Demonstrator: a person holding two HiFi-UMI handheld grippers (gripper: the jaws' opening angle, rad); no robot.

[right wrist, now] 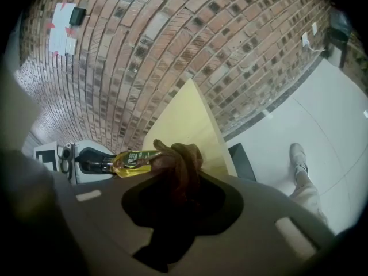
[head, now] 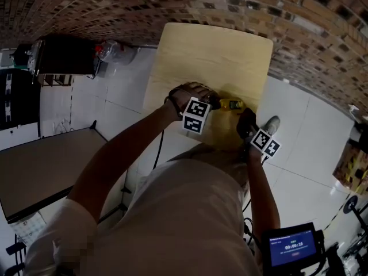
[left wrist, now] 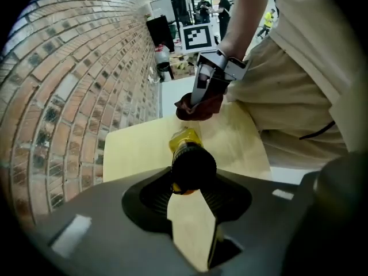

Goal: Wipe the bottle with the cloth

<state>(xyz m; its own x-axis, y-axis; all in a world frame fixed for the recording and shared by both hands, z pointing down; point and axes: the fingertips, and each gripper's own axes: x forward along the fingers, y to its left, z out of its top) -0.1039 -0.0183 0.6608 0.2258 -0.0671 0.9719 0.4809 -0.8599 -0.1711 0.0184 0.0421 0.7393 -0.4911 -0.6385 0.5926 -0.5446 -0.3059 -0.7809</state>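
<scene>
Two hand-held grippers work close below us, both at the bottle. Our left hand-held gripper is pinching the bottle by its black cap, with the jaws pressed on either side of it. The yellow body runs away from them toward the other tool. Our right hand-held gripper is clamped on the cloth, a dark reddish-brown bundle bunched between its jaws. The cloth's front fold touches the bottle at the end opposite the cap. In the head view the bottle lies between the two marker cubes. We cannot tell whether the bottle's base rests on anything.

Under the bottle is the desk, pale wood with rounded corners. Beyond the bottle, past the desk's far edge, rises a brick wall. To the right of the bottle, down on the white tiled floor, we see a grey shoe. Left of the bottle, well apart from it, stands a dark table.
</scene>
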